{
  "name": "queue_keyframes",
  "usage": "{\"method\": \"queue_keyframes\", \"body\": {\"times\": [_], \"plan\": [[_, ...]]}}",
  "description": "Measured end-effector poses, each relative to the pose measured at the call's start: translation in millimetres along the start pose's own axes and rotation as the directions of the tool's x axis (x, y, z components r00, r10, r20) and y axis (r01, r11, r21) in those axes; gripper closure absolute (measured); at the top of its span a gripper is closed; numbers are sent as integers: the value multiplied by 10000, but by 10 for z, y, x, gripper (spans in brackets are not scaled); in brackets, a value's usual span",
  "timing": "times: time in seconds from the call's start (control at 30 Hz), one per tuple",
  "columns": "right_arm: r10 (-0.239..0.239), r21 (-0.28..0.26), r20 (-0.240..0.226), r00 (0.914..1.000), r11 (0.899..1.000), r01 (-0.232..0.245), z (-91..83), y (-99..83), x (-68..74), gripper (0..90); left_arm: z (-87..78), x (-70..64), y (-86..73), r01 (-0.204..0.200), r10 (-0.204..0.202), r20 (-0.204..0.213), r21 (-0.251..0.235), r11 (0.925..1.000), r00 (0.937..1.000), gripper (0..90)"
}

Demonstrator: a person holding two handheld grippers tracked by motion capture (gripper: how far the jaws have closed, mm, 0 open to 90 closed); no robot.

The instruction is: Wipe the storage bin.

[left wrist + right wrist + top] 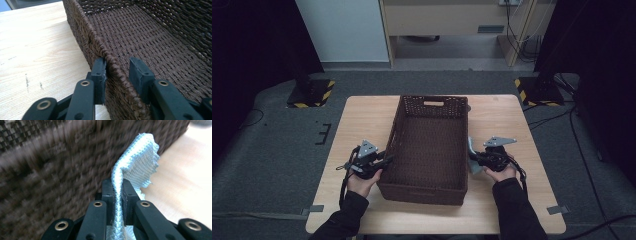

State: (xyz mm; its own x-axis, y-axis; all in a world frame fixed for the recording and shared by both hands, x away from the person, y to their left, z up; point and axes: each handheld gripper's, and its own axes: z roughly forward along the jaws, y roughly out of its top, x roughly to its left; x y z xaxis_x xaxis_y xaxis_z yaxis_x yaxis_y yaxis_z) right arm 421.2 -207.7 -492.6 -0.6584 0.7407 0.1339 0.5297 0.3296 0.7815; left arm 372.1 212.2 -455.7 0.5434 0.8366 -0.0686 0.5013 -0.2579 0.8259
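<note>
A dark brown woven basket [394, 131] stands empty in the middle of the wooden table [362, 120]. My left gripper [388, 159] is open and straddles the basket's left rim [100, 47]. One jaw is outside against the weave, and the other is inside with a gap. At the basket's right wall [50, 170], my right gripper [473, 156] is shut on a light blue cloth [137, 167]. The cloth [472, 150] stands up between the jaws, just outside the basket. The right gripper view is blurred on the basket side.
Bare tabletop [37, 50] lies left of the basket, and more [185, 170] to its right. Two black stands with yellow-striped bases [309, 92] [539, 90] are on the floor beyond the table's far corners. A wooden cabinet [452, 20] stands at the back.
</note>
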Motion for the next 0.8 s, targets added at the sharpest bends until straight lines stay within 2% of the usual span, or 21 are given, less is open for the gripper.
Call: {"method": "queue_keyframes", "body": {"times": [0.07,0.1,0.13,0.23,0.3,0.33,0.37,0.47,0.53,0.6,0.67,0.73,0.8], "plan": [[16,188,-16,10000,9998,-16,19,-25,11,840,3,-1,1,66,-66,-28,-37,10000,10000,669],[-134,619,22,9999,9980,132,66,-55,55,840,5,8,3,84,-84,-39,-30,10000,10000,670],[-221,609,35,9998,9979,218,68,-49,71,840,8,11,4,94,-95,-62,-47,9999,9999,670],[-112,-42,-45,9999,9999,112,-21,24,80,841,16,19,12,91,-91,-82,-35,10000,9999,672],[-43,-730,-170,9998,9973,31,-146,88,74,841,35,33,25,93,-93,-122,-40,9999,9999,672],[-43,-730,-170,9998,9973,31,-146,88,74,841,35,33,25,93,-93,-122,-40,9999,9999,672],[-203,-1481,-217,9996,9888,168,-290,159,89,841,52,44,35,122,-123,-130,-54,9999,9998,671],[-214,-1888,-363,9991,9819,142,-361,193,103,841,67,52,43,169,-169,-130,-69,9998,9998,669],[-226,-1569,-315,9992,9875,174,-314,167,106,841,74,56,46,223,-224,-97,-74,9997,9997,655],[-268,-1035,-167,9995,9943,250,-222,119,100,840,70,59,38,265,-269,-377,-110,9996,9989,592],[-137,-563,-104,9999,9983,131,-134,61,88,840,69,64,36,282,-287,-421,-127,9995,9987,522],[-143,-67,40,9999,9999,143,-53,1,71,840,42,90,33,159,-164,-326,-151,9998,9993,463],[-172,337,101,9998,9993,169,-3,-39,64,840,27,87,31,120,-127,-312,-211,9997,9994,452]]}}
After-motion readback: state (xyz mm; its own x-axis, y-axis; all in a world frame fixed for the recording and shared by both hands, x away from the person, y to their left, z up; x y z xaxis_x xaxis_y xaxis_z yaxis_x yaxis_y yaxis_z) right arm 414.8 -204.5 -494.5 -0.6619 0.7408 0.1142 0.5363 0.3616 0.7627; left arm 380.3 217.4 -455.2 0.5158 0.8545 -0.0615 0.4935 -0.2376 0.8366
